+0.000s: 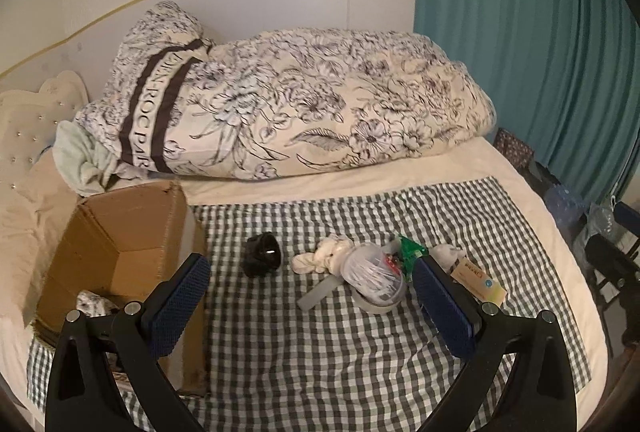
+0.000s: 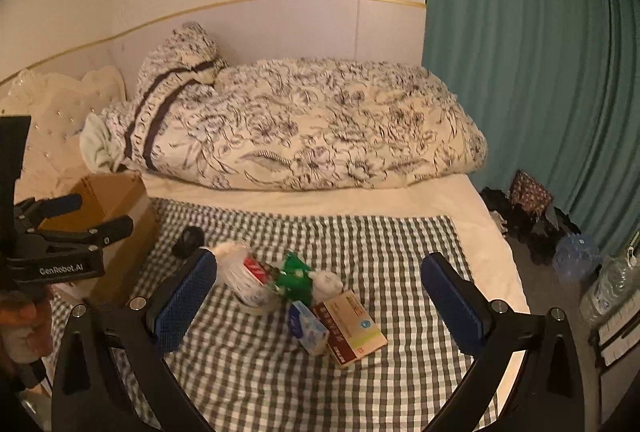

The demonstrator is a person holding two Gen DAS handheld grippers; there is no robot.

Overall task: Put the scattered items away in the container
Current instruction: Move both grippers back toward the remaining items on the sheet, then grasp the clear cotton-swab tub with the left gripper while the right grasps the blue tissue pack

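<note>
Cardboard box [image 1: 120, 232] sits left of scattered items [image 1: 360, 264].

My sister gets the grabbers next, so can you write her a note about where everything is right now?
Left gripper: jaws open, empty, beside the cardboard box.
Right gripper: jaws open, empty, over the pile.
Done: one patterned item lies in the box.
Left, all on the checked cloth: black object, white cloth bundle, clear bag on the tape roll, green packet, blue-white pack, red-and-tan medicine box, small white item.
</note>
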